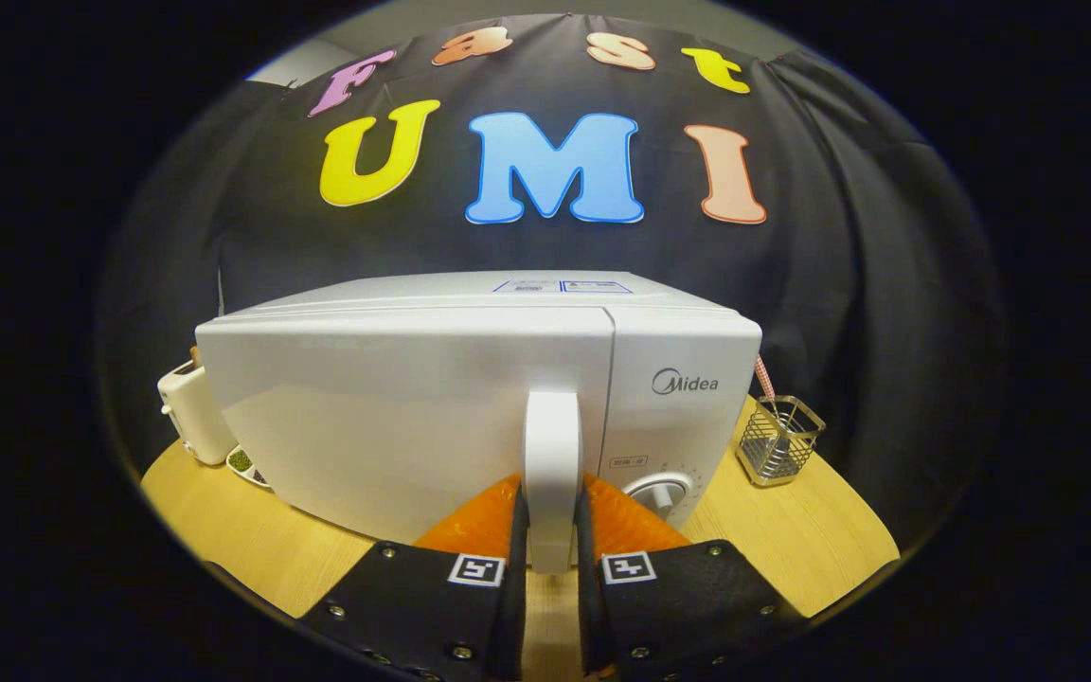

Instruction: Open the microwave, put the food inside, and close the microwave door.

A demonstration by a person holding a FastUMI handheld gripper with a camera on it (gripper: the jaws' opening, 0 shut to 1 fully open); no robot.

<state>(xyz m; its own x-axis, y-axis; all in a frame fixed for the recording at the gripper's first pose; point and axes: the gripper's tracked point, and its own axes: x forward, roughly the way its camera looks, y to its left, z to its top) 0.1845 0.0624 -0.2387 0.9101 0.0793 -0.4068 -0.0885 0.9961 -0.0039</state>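
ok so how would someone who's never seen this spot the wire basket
Start at the white microwave on the round wooden table, whose door handle sits between the gripper fingers. Look past its dial side, near the black cloth wall. The wire basket there is small, square and see-through, unlike the solid white toaster on the other side.

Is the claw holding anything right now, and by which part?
Yes. The claw is shut on the microwave door's handle, gripping its lower end, one finger on each side.
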